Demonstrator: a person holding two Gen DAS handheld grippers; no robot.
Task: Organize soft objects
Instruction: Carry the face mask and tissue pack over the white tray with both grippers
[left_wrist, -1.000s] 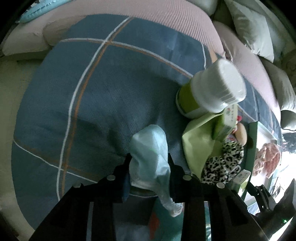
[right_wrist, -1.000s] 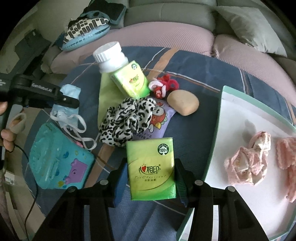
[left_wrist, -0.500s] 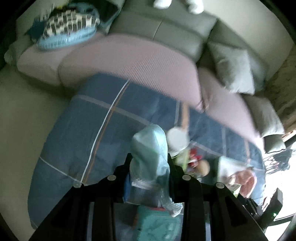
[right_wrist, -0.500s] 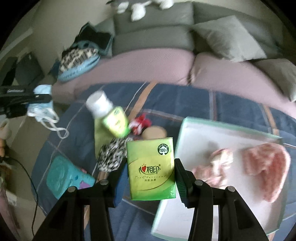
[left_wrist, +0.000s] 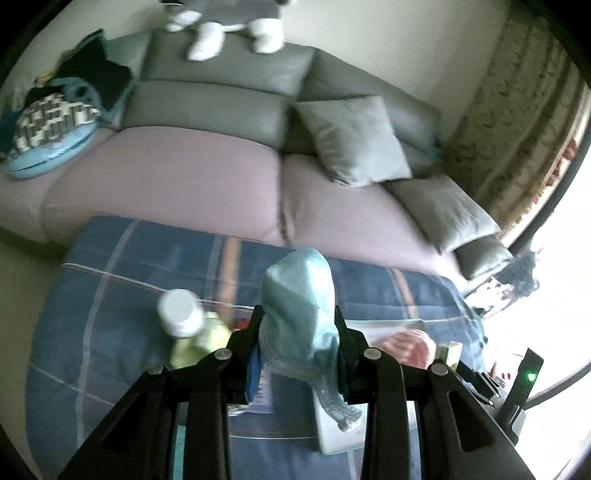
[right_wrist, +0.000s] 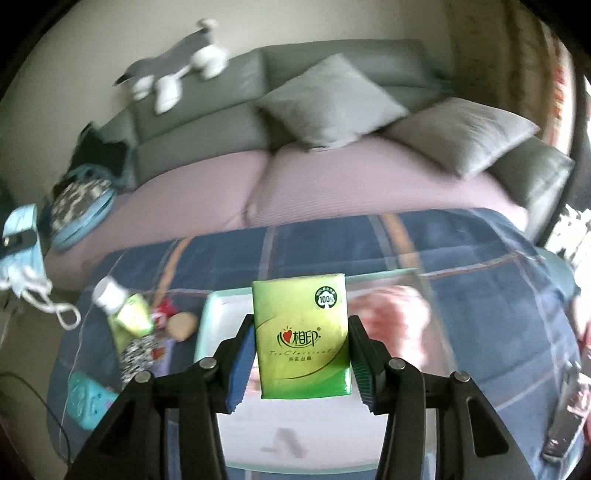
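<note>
Right wrist: glossy green tissue pack (right_wrist: 301, 336), upright.

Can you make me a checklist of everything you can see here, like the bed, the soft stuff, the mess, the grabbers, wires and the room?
Surface: blue checked blanket, blurred.
Job's things: green tissue pack in the right gripper; light blue face mask in the left gripper; white tray holds pink cloth.
Clutter: white-capped bottle, leopard scrunchie, teal toy.
Grippers: both jaws shut on their items.
Cables: thin dark cable at left edge.
Surroundings: grey sofa, cushions, plush dog.
</note>
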